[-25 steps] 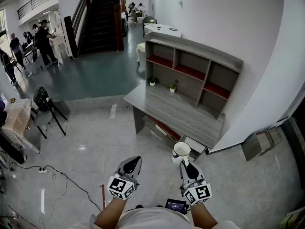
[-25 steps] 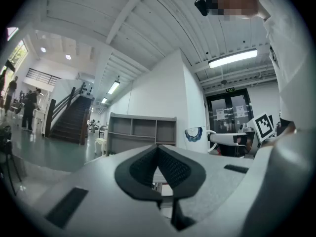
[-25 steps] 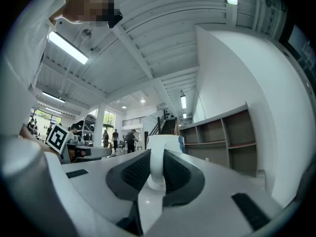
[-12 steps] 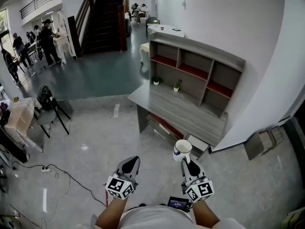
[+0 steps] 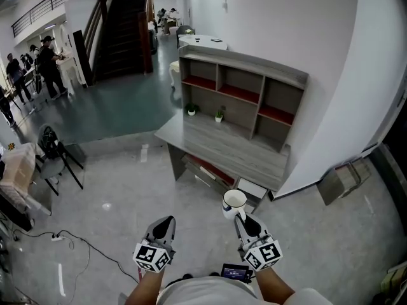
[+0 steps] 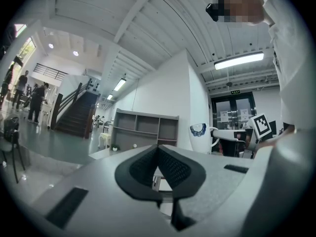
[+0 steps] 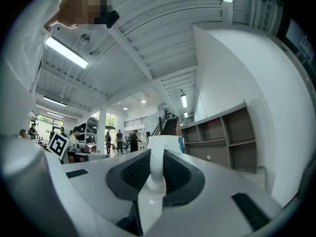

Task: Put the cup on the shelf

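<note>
The right gripper [image 5: 243,223] is clenched on the handle of the white cup [image 5: 233,201], holding it upright in the air over the floor, well apart from the grey shelf [image 5: 240,94] that stands on a desk [image 5: 222,146] against the wall ahead. The left gripper [image 5: 161,229] is level beside it, jaws pressed together with nothing between them. Two small potted plants [image 5: 191,109] sit on the desk by the shelf's left end

White cup [image 5: 234,200], grey-and-red shelf [image 5: 245,64]
</note>
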Demonstrator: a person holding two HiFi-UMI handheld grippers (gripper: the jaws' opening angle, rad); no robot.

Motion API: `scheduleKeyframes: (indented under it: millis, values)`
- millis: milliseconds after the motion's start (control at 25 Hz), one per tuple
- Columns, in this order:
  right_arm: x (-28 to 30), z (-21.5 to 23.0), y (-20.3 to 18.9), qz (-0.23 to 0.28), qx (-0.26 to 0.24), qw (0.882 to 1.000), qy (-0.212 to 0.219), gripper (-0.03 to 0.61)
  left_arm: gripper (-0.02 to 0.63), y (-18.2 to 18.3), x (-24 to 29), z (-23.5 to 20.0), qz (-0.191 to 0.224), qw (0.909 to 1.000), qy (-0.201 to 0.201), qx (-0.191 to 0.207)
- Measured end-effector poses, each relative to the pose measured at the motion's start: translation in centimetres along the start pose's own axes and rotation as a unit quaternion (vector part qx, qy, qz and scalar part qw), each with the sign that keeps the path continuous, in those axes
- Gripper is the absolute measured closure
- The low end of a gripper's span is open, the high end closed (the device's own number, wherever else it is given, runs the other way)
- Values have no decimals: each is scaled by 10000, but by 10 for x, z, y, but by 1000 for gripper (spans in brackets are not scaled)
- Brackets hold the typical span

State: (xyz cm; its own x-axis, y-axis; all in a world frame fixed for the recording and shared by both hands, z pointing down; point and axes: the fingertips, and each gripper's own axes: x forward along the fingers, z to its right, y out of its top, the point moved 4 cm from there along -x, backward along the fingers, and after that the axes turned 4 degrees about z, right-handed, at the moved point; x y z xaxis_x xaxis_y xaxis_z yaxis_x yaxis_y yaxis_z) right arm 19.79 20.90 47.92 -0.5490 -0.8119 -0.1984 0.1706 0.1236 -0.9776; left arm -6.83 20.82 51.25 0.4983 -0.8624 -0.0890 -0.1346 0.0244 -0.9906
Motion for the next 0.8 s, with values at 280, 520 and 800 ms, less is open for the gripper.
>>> scheduleKeyframes:
  millis: [280, 520, 800]
  values:
    - [-11, 15, -1, -43, -68, 10000, 43, 499, 606, -2, 9, 18, -3, 10000, -13, 76]
    - [-21, 23, -2, -58, -165, 9998, 80, 499, 606, -8, 14, 28, -11, 10000, 39, 88]
    - [-32, 38, -7, -94, -169, 9998, -92, 499, 605, -12, 21, 42, -9, 9999, 94, 104]
